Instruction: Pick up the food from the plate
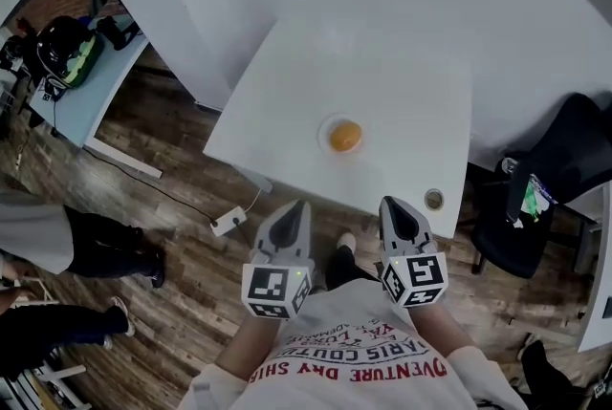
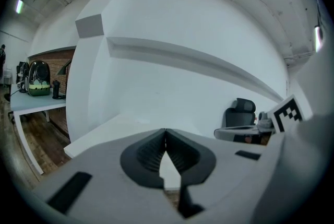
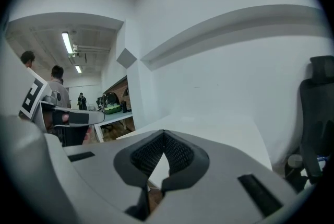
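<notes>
The left tongs (image 2: 165, 132) were closed, their ribbed pads meeting at the tips with nothing between them, and the right tongs (image 3: 163, 133) were likewise shut and empty. The person held both side by side in front of the chest, tilted slightly downward over the wooden floor (image 1: 191, 293), short of the near edge of the white desk (image 1: 382, 64). Ahead of them, roughly between their two lines, the orange, rounded piece of food (image 1: 345, 136) lay on a small white plate (image 1: 326, 123) towards the desk's near edge, well apart from both tongs. Just ahead of the right tongs, by the desk's near corner, sat a small round object (image 1: 434, 199), too small to identify. To the right of the right tongs stood a black office chair (image 1: 555, 169). On the floor just left of the left tongs lay a white power strip (image 1: 228, 222), and farther left were the legs of bystanders (image 1: 100, 246). Far ahead to the left, a second desk (image 1: 76, 107) carried a dark backpack (image 1: 65, 50).
</notes>
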